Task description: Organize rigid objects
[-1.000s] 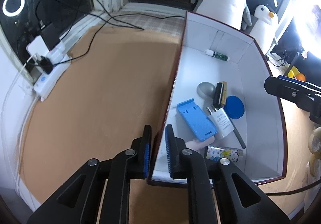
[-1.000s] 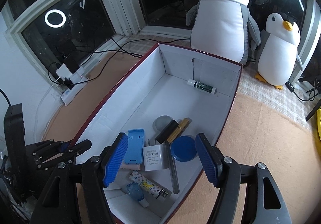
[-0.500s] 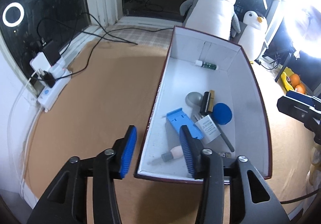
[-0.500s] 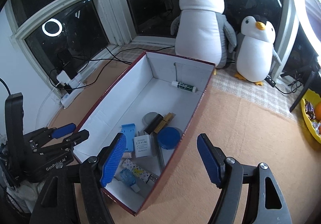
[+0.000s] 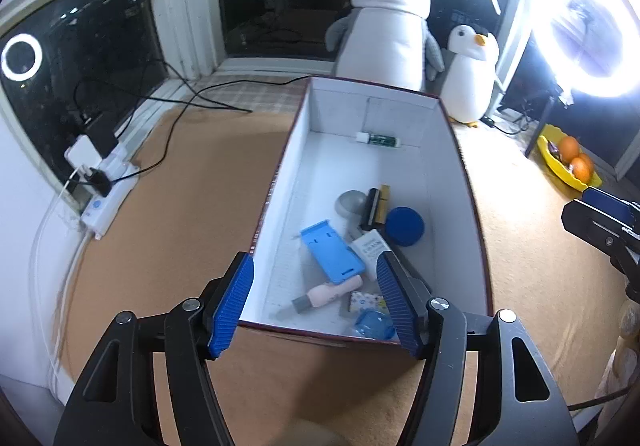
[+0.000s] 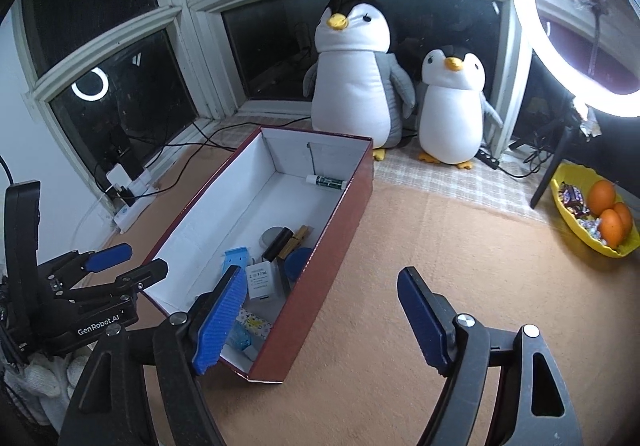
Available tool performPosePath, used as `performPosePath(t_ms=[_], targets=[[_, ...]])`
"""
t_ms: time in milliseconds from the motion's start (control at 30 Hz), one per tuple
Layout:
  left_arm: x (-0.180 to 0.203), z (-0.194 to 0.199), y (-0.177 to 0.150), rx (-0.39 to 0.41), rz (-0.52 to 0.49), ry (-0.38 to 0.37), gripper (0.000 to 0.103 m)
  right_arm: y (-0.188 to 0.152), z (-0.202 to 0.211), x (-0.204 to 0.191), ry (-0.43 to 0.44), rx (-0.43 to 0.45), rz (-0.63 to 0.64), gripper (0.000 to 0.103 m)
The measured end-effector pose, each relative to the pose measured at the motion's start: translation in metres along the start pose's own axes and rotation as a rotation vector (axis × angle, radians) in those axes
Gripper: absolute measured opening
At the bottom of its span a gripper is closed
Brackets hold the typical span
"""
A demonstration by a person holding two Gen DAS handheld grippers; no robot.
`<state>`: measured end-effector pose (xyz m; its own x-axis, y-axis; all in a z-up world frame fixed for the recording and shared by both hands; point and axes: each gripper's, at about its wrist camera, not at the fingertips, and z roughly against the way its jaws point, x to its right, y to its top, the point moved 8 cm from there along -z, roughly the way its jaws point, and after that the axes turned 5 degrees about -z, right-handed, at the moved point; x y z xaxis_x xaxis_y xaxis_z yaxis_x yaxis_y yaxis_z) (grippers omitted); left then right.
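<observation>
I am holding my left gripper (image 5: 314,302) above the near end of the box (image 5: 276,182), and its jaws have just been opening; they are standing wide now and nothing is between the pads. The box is standing on the tan mat (image 5: 172,206), open on top, dark red outside and white inside. Its long axis is running away from me toward the big penguin (image 5: 386,22), which is standing just behind the far wall.

Going left to right inside the box, I am seeing the blue stand (image 5: 332,250) lying flat with its long side pointing along the box, a little tilted to the left. Below it the pink tool (image 5: 330,294) is lying almost across. Next are the white charger (image 5: 370,246), the grey disc (image 5: 351,203), the black and gold clip (image 5: 378,202) and the round blue lid (image 5: 405,220). At the far wall the green tube (image 5: 378,139) is lying across the box, alone, well apart from the others.

I am judging these things as light, hard and a bit slippery, so I should take each one by its narrow sides. The box is probably thin card, stiff only at the walls; I would take it by the rim of one wall.

My right gripper (image 6: 320,320) is hanging to the right of the box, over the mat. Its jaws have also been opening and are wide and empty.
</observation>
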<state>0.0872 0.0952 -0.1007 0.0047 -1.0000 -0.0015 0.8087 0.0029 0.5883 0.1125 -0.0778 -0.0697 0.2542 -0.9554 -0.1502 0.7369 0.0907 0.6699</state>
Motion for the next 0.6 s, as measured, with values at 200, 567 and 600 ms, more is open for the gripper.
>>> performPosePath(t_ms=[200, 567, 600], targets=[[0.006, 0.014, 0.004, 0.023, -0.007, -0.004, 0.078, -0.003, 0.022, 0.012, -0.003, 0.039, -0.073, 0.076], [0.018, 0.049, 0.015, 0.104, -0.033, -0.019, 0.080, -0.010, 0.058, 0.024, -0.071, 0.112, -0.107, 0.084], [0.019, 0.051, 0.015, 0.108, -0.034, -0.023, 0.080, -0.010, 0.060, 0.024, -0.074, 0.116, -0.109, 0.085]])
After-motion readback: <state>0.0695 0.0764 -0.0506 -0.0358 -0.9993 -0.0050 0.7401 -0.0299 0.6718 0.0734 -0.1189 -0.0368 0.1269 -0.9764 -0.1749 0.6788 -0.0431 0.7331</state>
